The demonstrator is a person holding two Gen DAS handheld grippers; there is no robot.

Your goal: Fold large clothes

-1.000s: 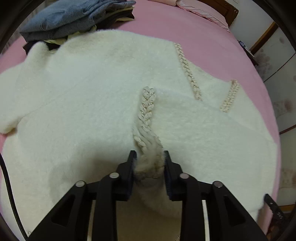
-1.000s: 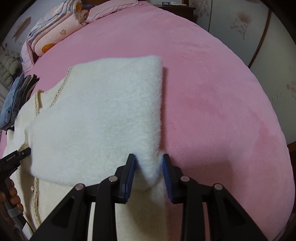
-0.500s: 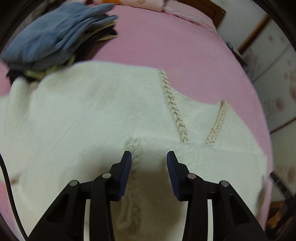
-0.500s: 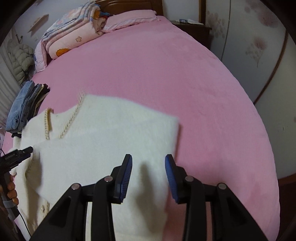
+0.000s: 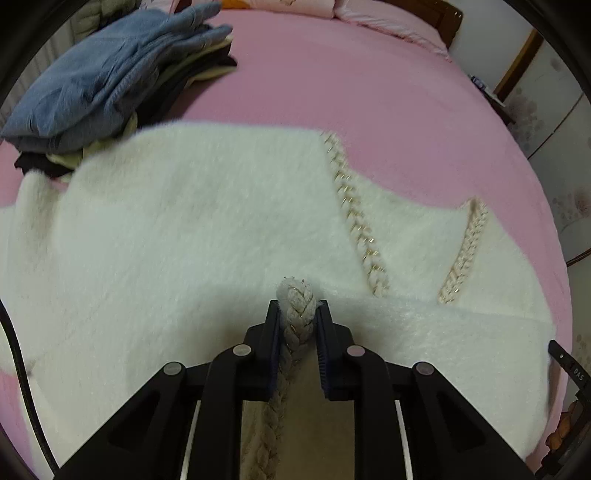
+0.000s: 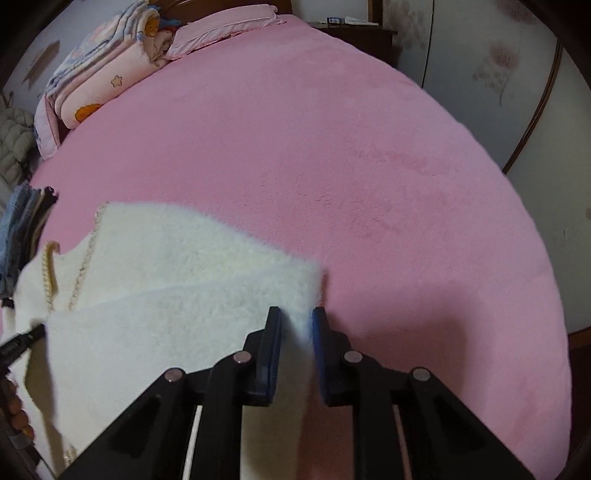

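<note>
The pink bed (image 6: pixel 369 155) fills both views — a wide plush surface, and on it, toward its near side, lies the fluffy white jacket (image 5: pixel 192 236), spread flat with one panel folded across the front. Beyond the jacket's far left corner sits a stack of folded clothes (image 5: pixel 110 81), blue denim on top, its lower edge touching the white fleece. Up at the head of the bed, rolled quilts and a pink pillow (image 6: pixel 221 27) are piled against the headboard.

Now the braided trim (image 5: pixel 358 225) — two cream-and-gold strips run down the jacket's neckline in a V, and a third stretch of the same braid rises up into the left gripper (image 5: pixel 297 314). Its jaws have just been closing, and they now pinch that braided edge between the pads, the loop of trim poking out above the fingertips.

Over on the right, the right gripper (image 6: pixel 296 325) has also just been narrowing — it stands over the folded panel's corner, white fleece between its blue pads, which appear to press the fabric edge right where jacket meets pink bedding.
</note>
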